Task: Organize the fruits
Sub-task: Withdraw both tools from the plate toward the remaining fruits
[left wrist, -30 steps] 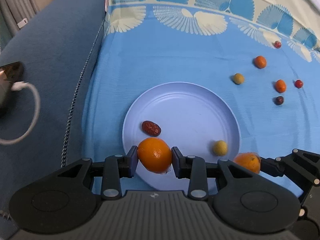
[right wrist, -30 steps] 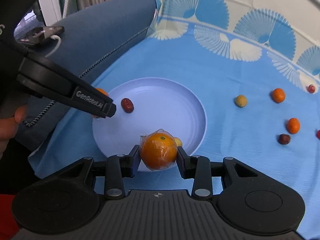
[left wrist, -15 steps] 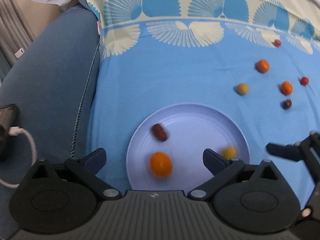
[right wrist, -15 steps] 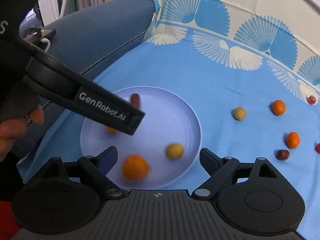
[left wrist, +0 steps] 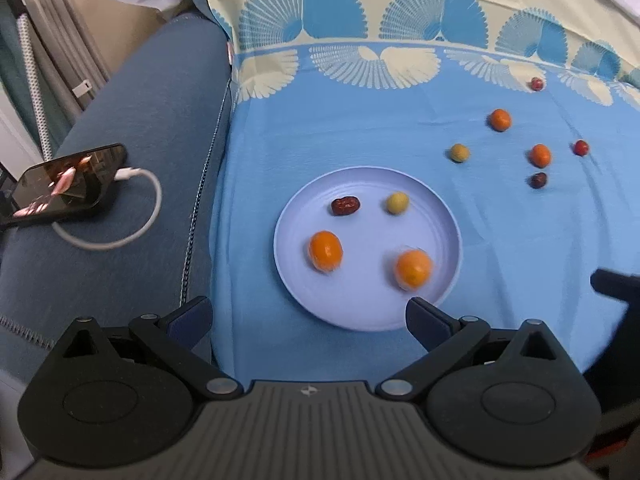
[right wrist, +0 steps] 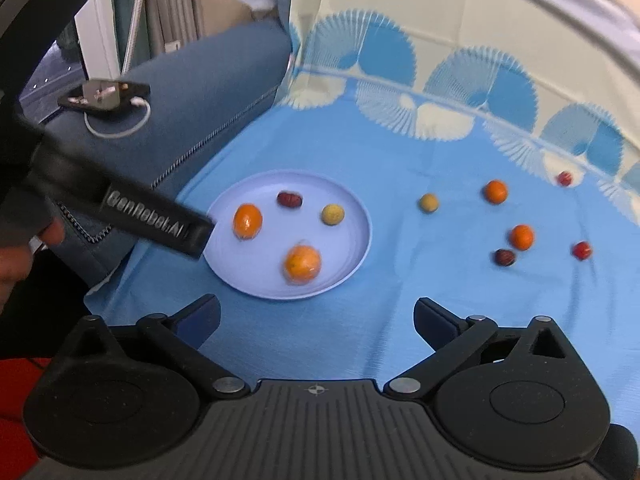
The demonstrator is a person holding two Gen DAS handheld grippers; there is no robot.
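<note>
A pale blue plate on the blue cloth holds two oranges, a dark red date and a yellow-green fruit. My left gripper hangs open above the plate's near edge, empty. My right gripper is raised just short of the plate; its jaws are opening with nothing between them. Several small fruits lie loose on the cloth to the right, among them an orange one, a yellow one and a dark one.
A phone with a white cable rests on the blue sofa arm left of the cloth. The left gripper's finger crosses the right wrist view at the plate's left rim. A person's hand shows at the left edge.
Both grippers let go of their oranges, which now lie in the plate. Both have opened wide and pulled back and up from the plate.
</note>
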